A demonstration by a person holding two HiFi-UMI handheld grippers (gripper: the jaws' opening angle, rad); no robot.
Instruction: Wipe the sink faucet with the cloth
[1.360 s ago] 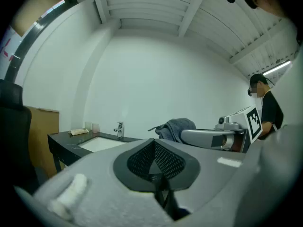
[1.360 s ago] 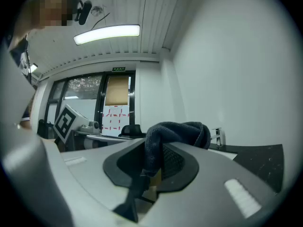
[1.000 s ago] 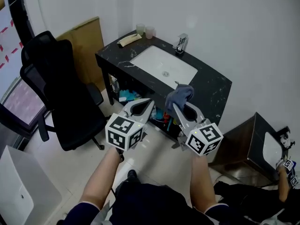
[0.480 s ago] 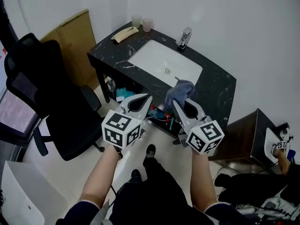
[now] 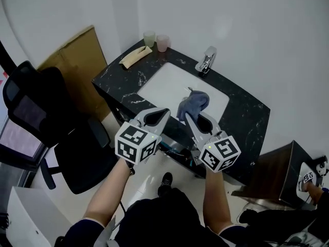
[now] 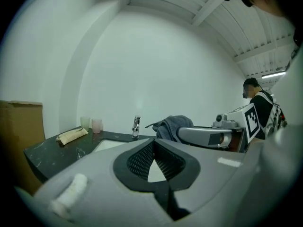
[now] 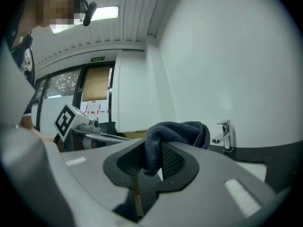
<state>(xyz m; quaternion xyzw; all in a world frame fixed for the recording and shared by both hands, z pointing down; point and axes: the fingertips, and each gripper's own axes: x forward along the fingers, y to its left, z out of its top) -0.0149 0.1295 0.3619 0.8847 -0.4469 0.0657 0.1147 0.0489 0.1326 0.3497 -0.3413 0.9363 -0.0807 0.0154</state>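
Left of the left tongs (image 5: 160,112), black office chair (image 5: 49,107) and leaning cardboard sheet (image 5: 77,60). Beyond both tongs, two cups (image 5: 149,38) near a beige folded packet (image 5: 135,57). Right of the right tongs (image 5: 194,118), a dark cabinet (image 5: 277,176).

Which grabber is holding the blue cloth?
The right gripper, the one at the right in the head view. Its jaws are shut on the blue cloth. The left gripper is shut with nothing between its jaws.

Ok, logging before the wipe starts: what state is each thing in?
Left hand-held gripper: shut, empty.
Right hand-held gripper: shut on cloth.
Cloth: bunched, held in the air.
Faucet: no water running, nothing touching it.
Two cups: upright.
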